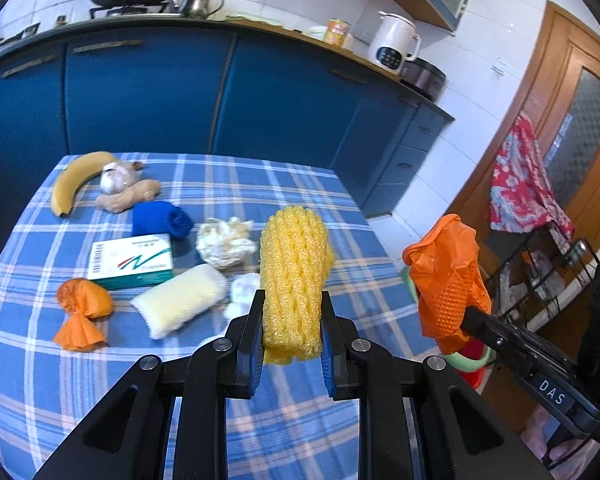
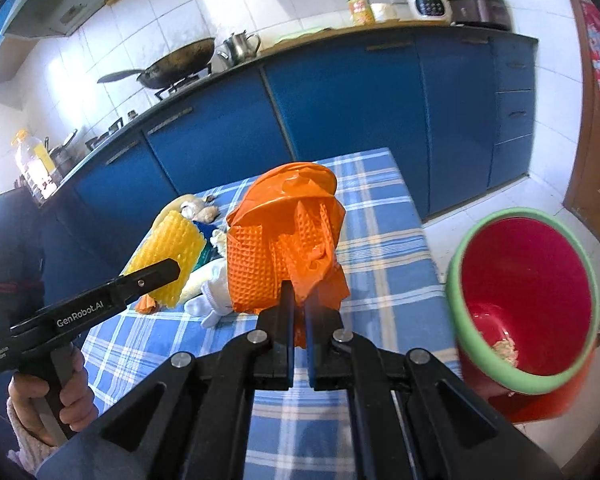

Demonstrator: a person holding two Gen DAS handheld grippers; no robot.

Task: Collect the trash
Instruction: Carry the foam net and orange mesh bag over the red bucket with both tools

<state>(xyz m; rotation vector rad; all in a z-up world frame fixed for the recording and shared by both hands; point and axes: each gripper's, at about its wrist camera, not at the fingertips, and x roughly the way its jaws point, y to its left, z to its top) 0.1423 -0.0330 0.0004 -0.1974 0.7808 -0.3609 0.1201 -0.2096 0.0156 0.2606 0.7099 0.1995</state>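
Note:
My left gripper (image 1: 292,300) is shut on a yellow foam fruit net (image 1: 294,272), which stands upright above the checked table (image 1: 300,184). My right gripper (image 2: 299,300) is shut on a crumpled orange glove (image 2: 284,236), lifted clear of the cloth; the same glove (image 1: 448,276) shows at the right in the left wrist view. A red bin with a green rim (image 2: 524,300) stands on the floor to the right of the table, some crumbs in its bottom. On the table lie a twisted orange wrapper (image 1: 82,308), a crumpled white tissue (image 1: 226,242) and white scraps (image 1: 242,292).
A banana (image 1: 76,180), garlic (image 1: 118,178), ginger (image 1: 130,196), a blue roll (image 1: 162,218), a green-white box (image 1: 132,260) and a pale sponge (image 1: 180,300) also lie on the cloth. Blue cabinets (image 1: 180,88) stand behind. A person's hand (image 2: 60,396) holds the left gripper.

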